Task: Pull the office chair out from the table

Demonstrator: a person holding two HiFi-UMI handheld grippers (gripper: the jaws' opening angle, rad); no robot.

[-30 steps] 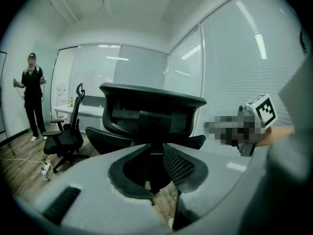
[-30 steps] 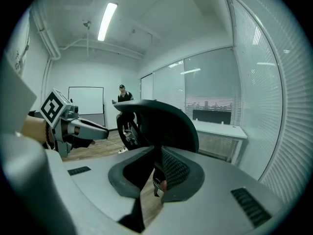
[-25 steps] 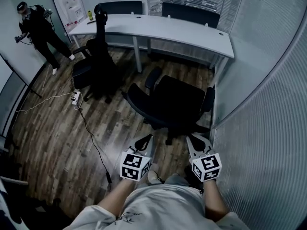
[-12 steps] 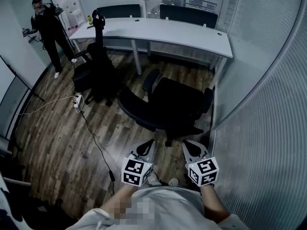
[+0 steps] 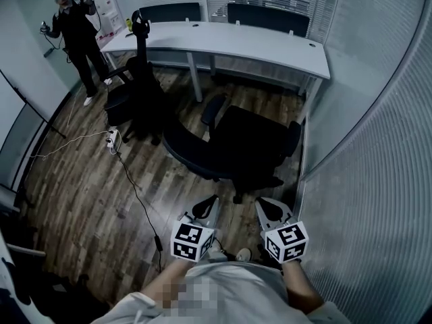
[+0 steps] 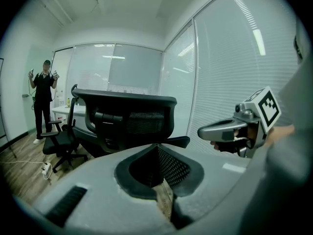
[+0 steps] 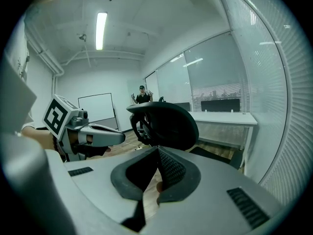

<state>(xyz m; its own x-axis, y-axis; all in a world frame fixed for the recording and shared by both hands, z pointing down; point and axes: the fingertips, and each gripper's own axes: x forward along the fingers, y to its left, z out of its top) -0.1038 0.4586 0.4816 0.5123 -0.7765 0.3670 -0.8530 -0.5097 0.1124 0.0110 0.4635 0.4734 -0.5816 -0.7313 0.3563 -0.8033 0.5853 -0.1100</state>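
- Both tools are empty. The left gripper and the right gripper are held side by side close to the person's body, each with its jaws pressed together on nothing.
- The office chair stands just ahead of both tips, its backrest turned toward them. It is well apart from the table farther ahead.
- Judged from that gap, the pull looks largely done. Any further draw calls for opening one gripper first and closing it on the top edge of the backrest, the nearest firm part.
- A slow pull straight back toward the body should keep the chair rolling true rather than swinging its seat off to the left.
- The cable lies on the floor left of the left gripper, and the glass wall is close on the right gripper's right. The chair could snag on one or knock the other.
- A second chair and a person are far ahead to the left, clear of the path.
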